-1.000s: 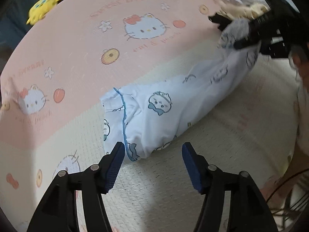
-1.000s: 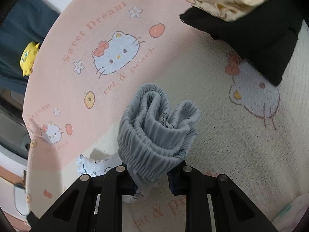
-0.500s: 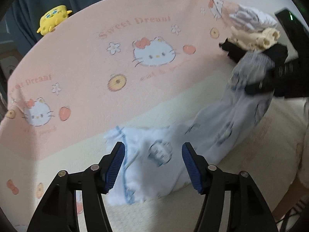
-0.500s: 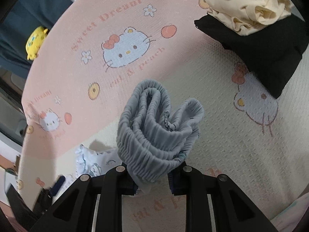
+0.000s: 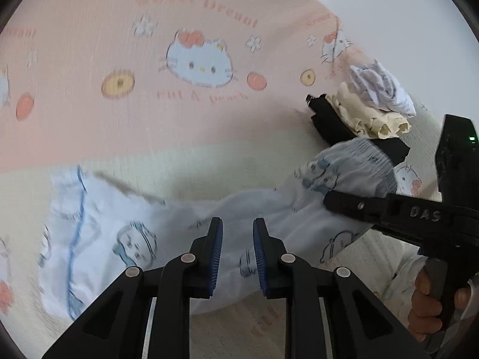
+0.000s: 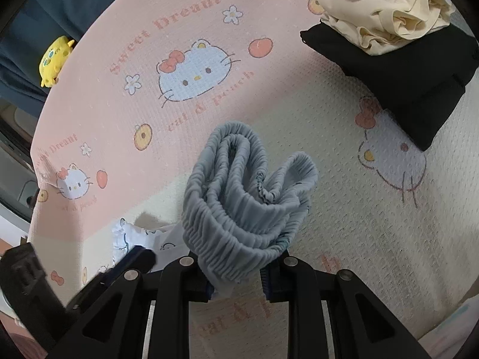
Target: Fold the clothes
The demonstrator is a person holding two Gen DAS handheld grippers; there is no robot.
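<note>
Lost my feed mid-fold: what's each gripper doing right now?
Left gripper: jaws closing over the printed pyjama trousers, grip not yet sure.
Right gripper: shut on the grey elastic waistband.

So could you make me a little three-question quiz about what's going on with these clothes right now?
1. True or false: the right gripper is clamped on the bunched grey waistband of the printed pyjama trousers.
2. Which garment lies at the bottom of the folded pile?
A. the cream garment
B. the black garment
C. the white garment
3. Fill in: the yellow plush toy sits beyond the edge of the ____ cat-print blanket.

Key: 1 true; 2 B; 3 pink.
</note>
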